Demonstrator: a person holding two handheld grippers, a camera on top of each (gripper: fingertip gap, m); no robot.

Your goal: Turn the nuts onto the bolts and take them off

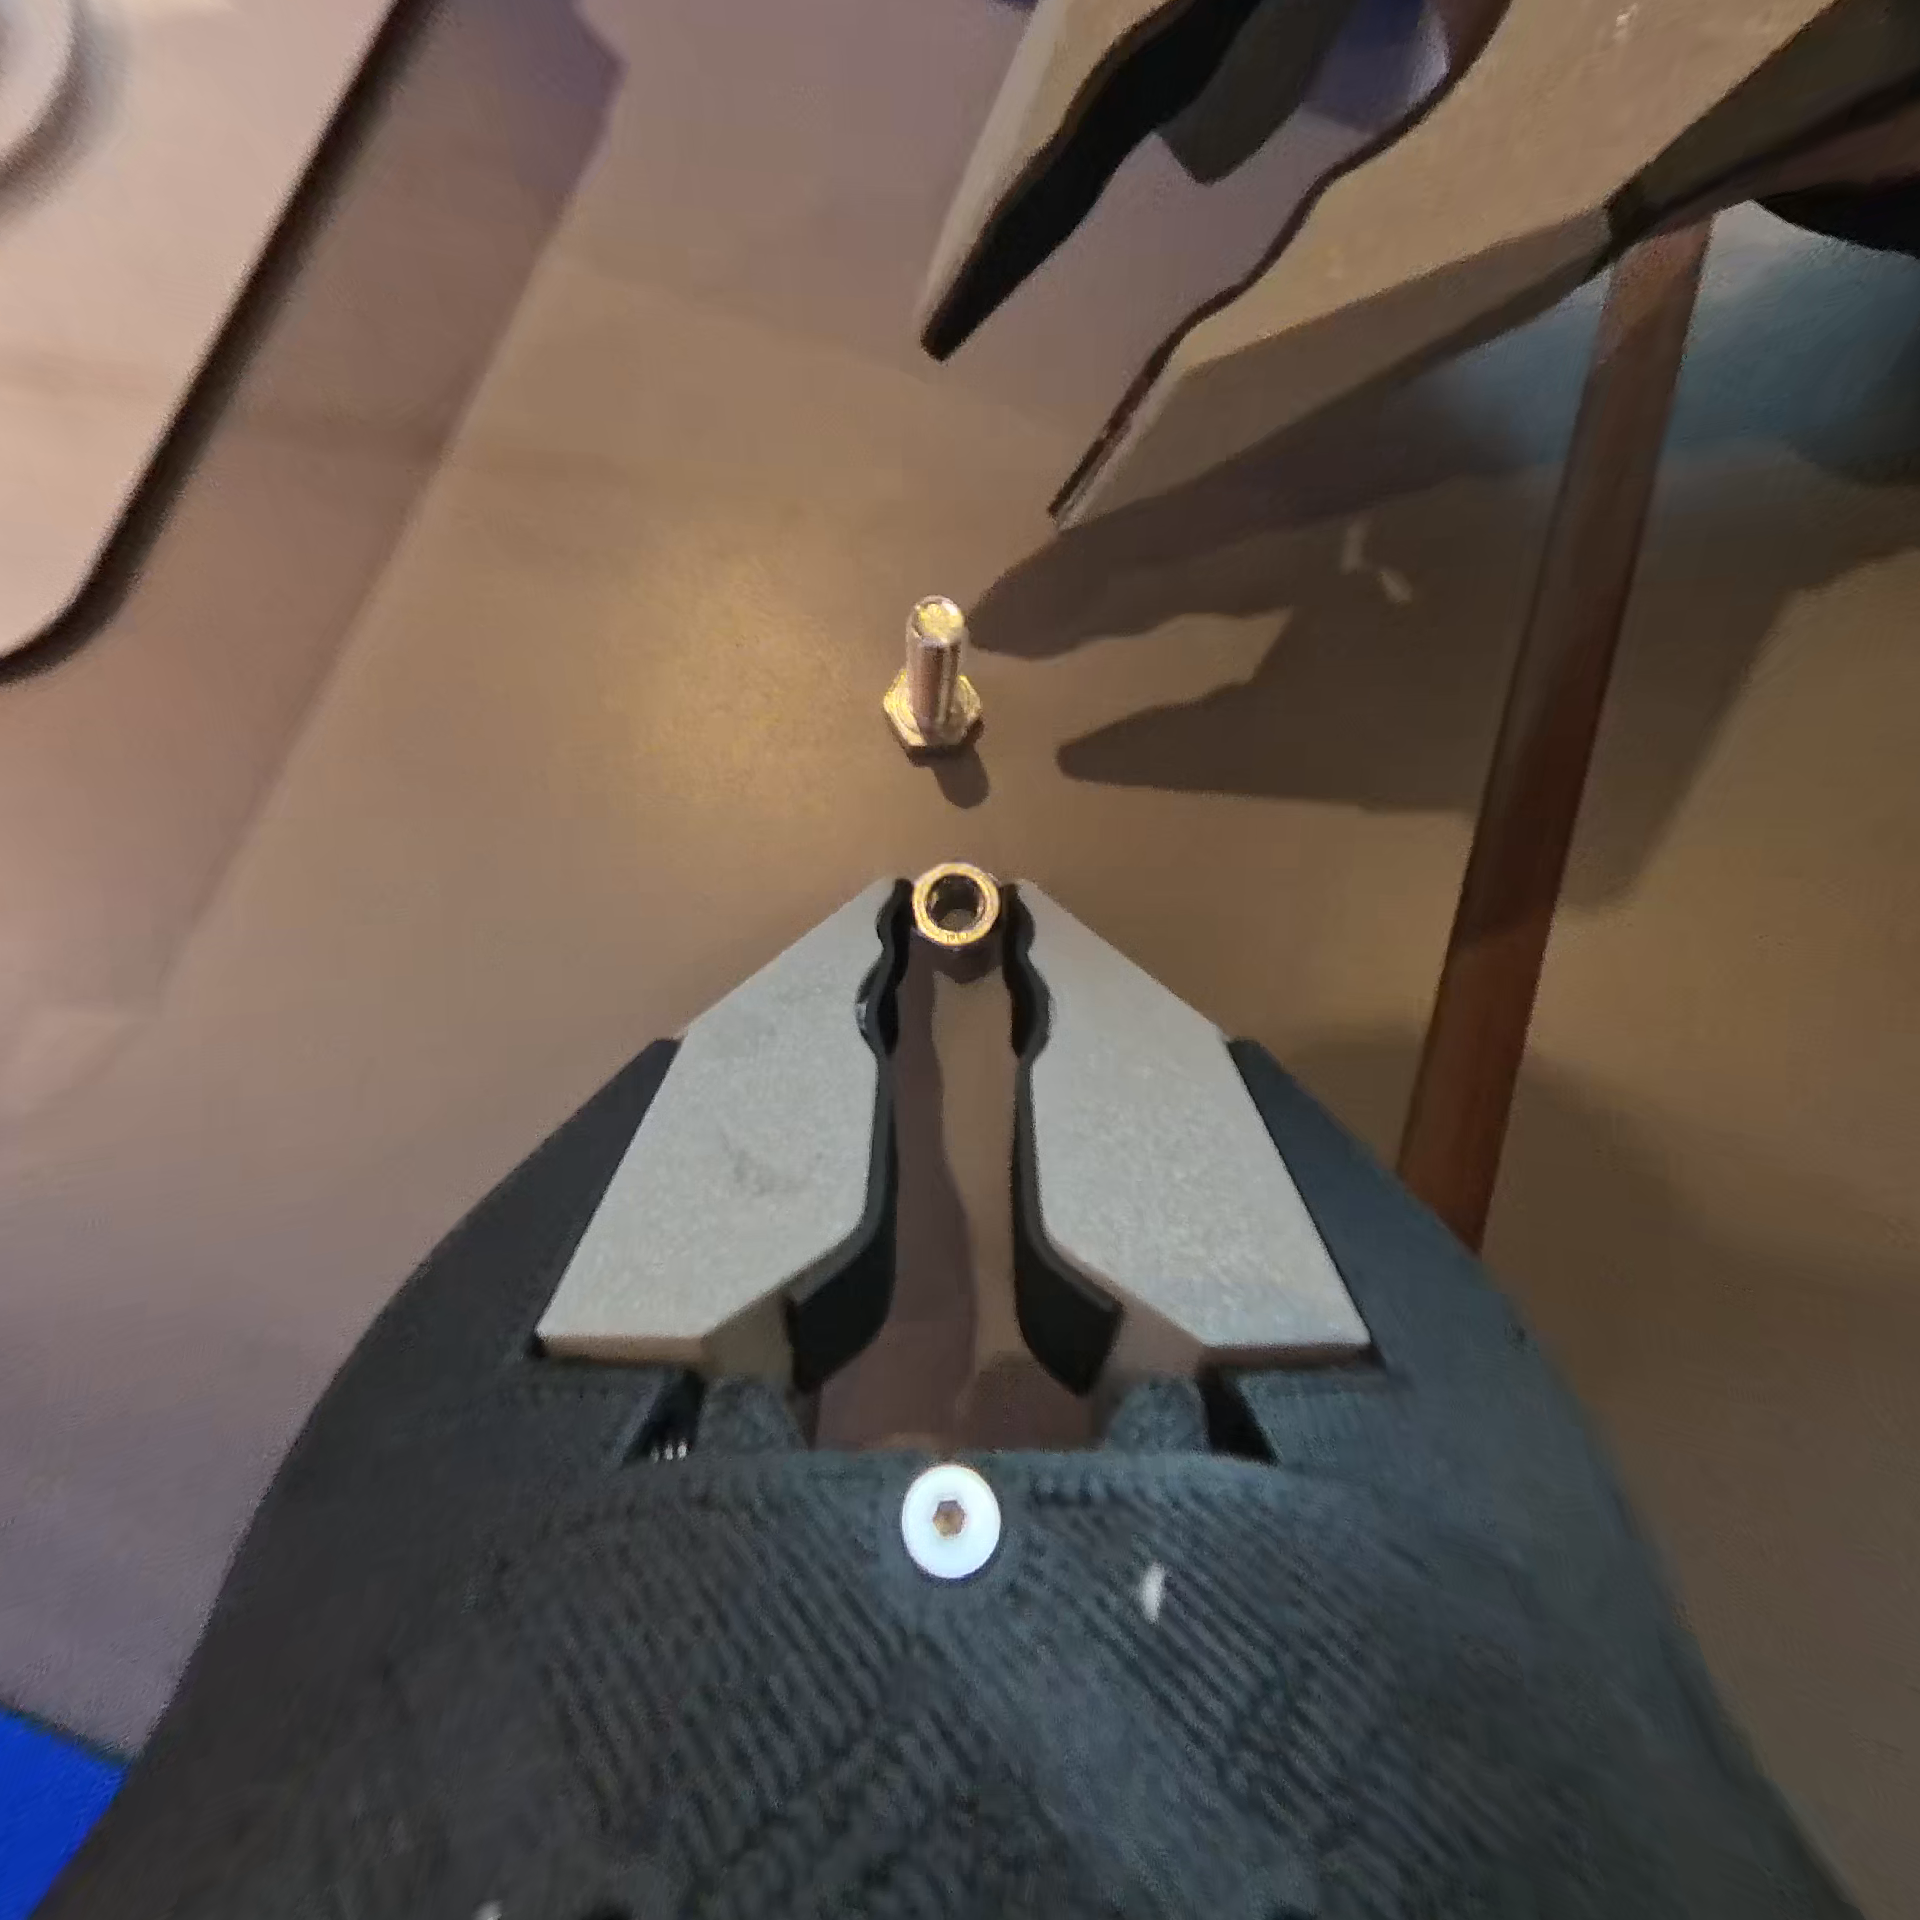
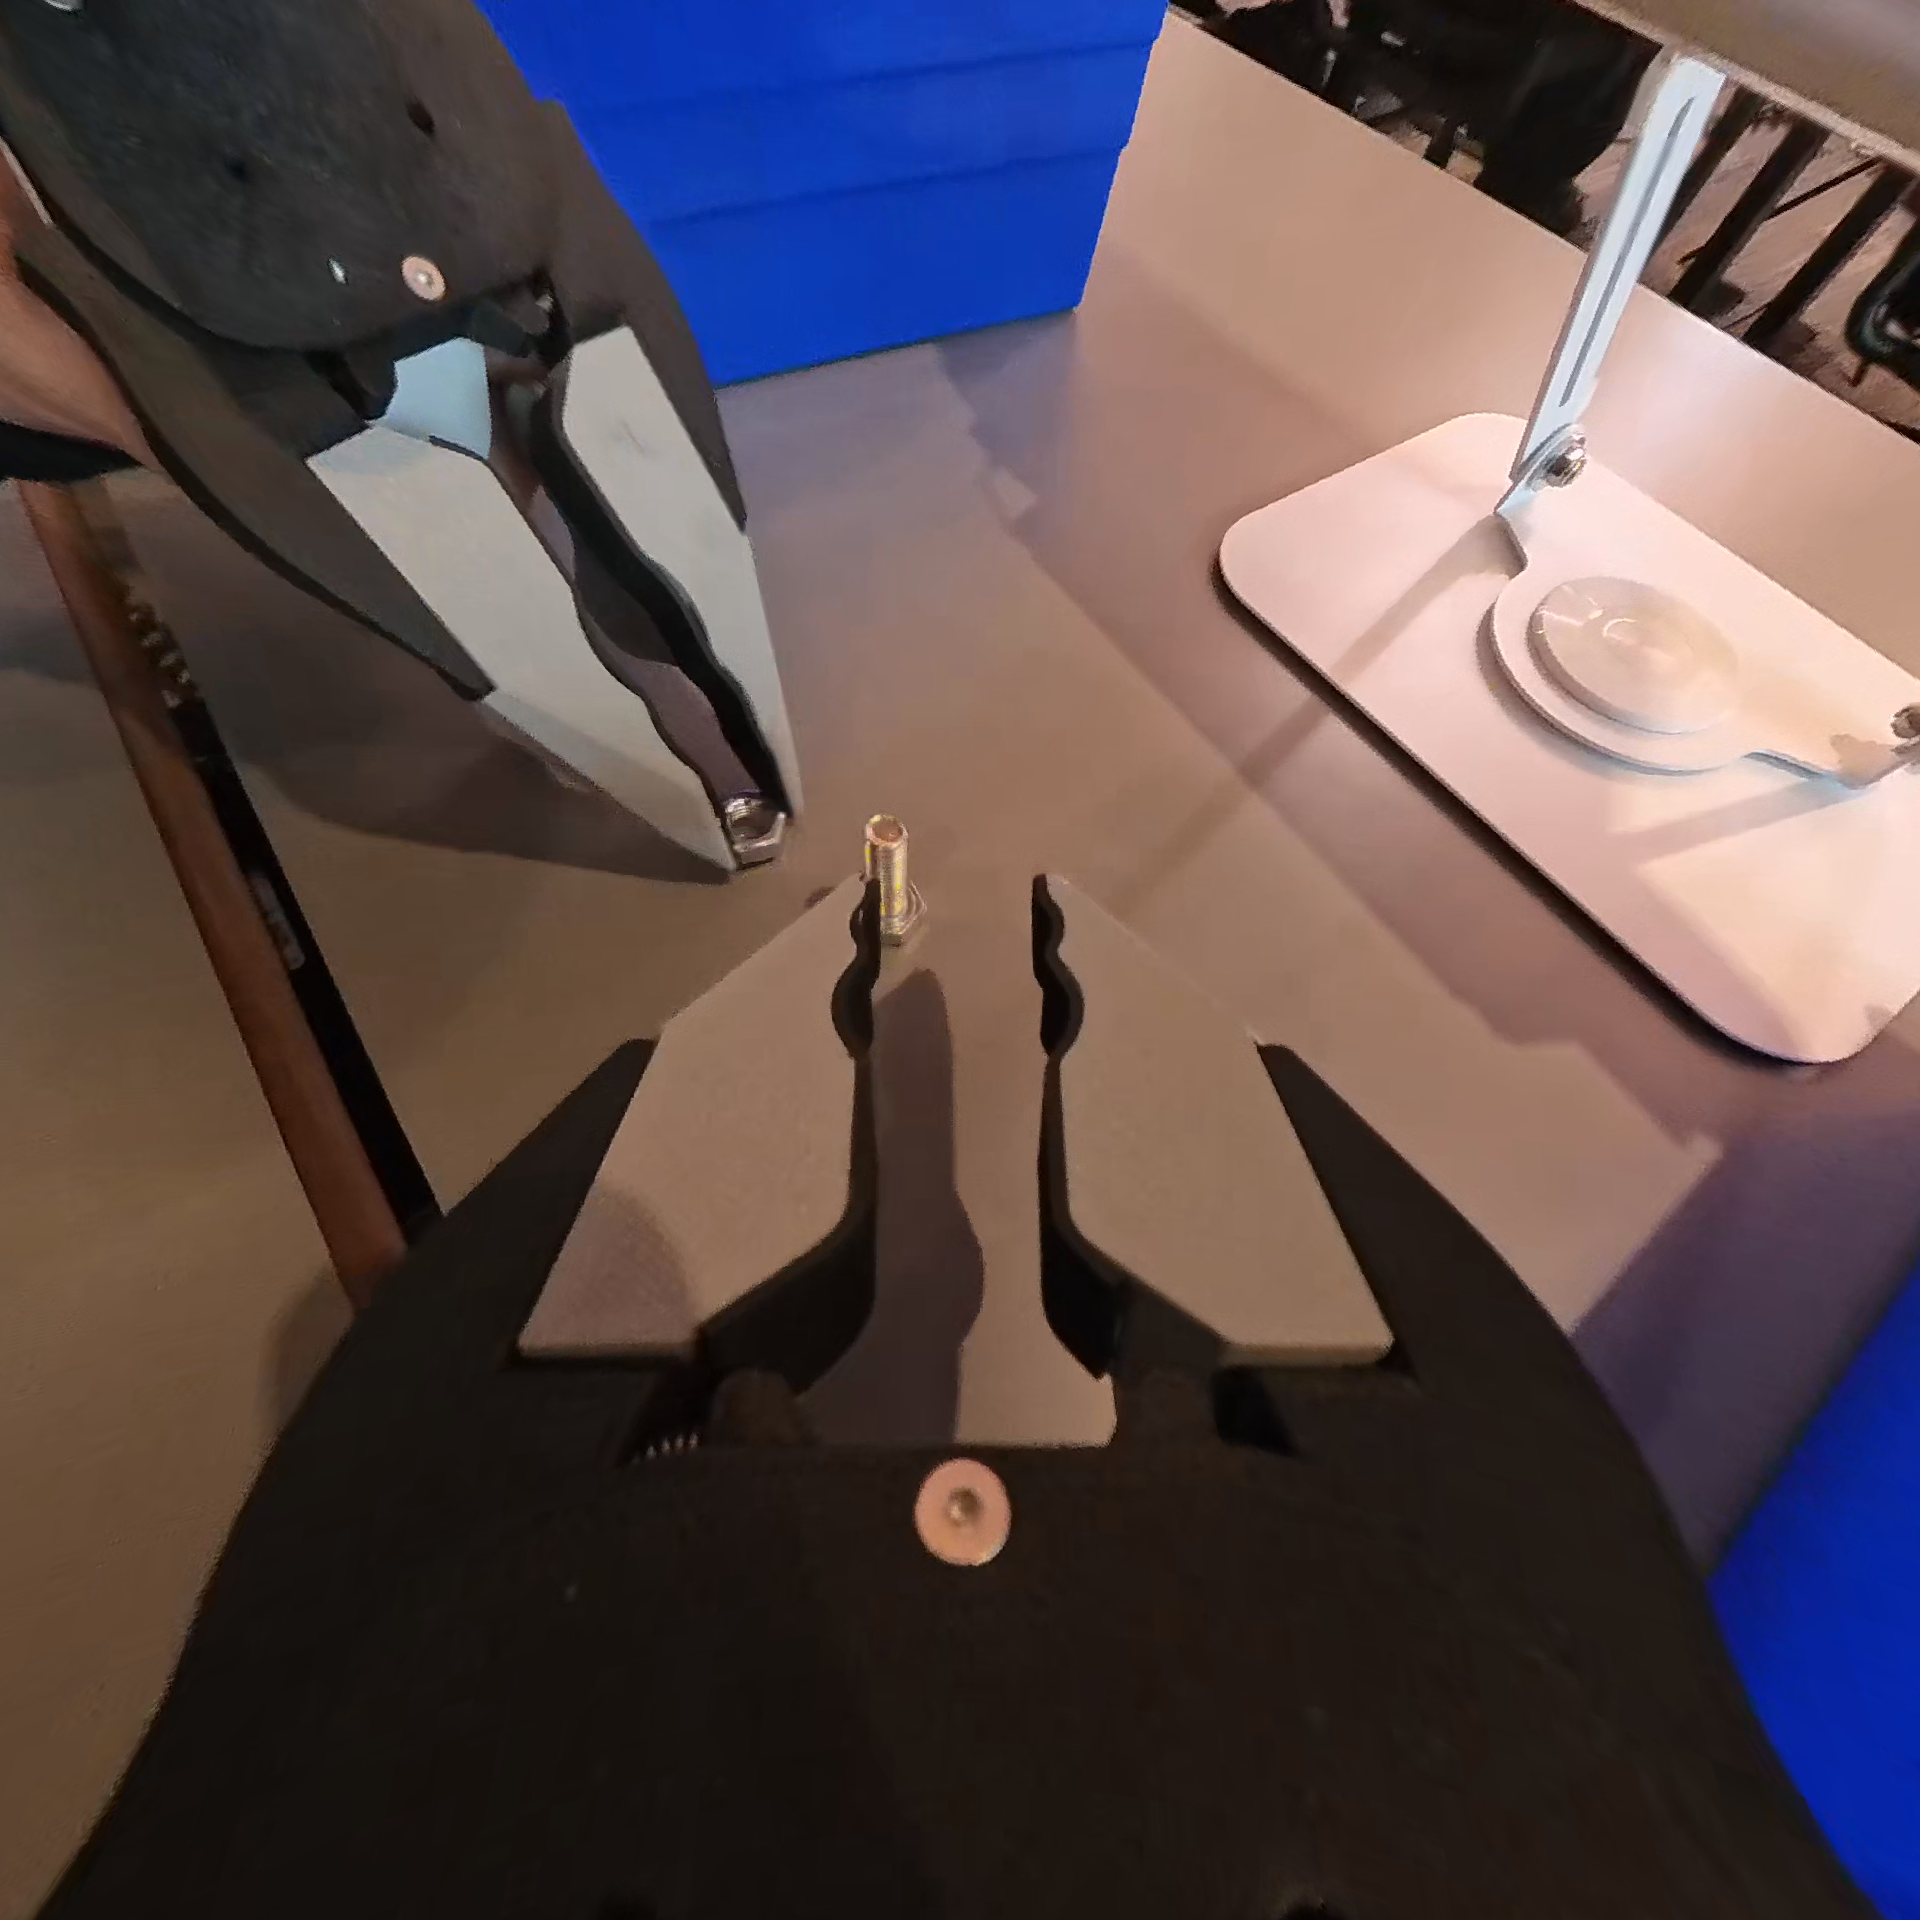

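Note:
A silver hex bolt stands head-down on the table with its thread pointing up; it also shows in the right wrist view. My left gripper is shut on a metal nut at its fingertips, just short of the bolt. In the right wrist view the same gripper comes in from the upper left with the nut, a little left of the bolt. My right gripper is open and empty; its left fingertip is next to the bolt head. It shows at the top of the left wrist view.
A white stand base with a metal bracket sits at the right of the table. A blue box stands at the back. A brown wooden rod runs along the left; it also shows in the left wrist view. Left tips to right tips: about 7 cm.

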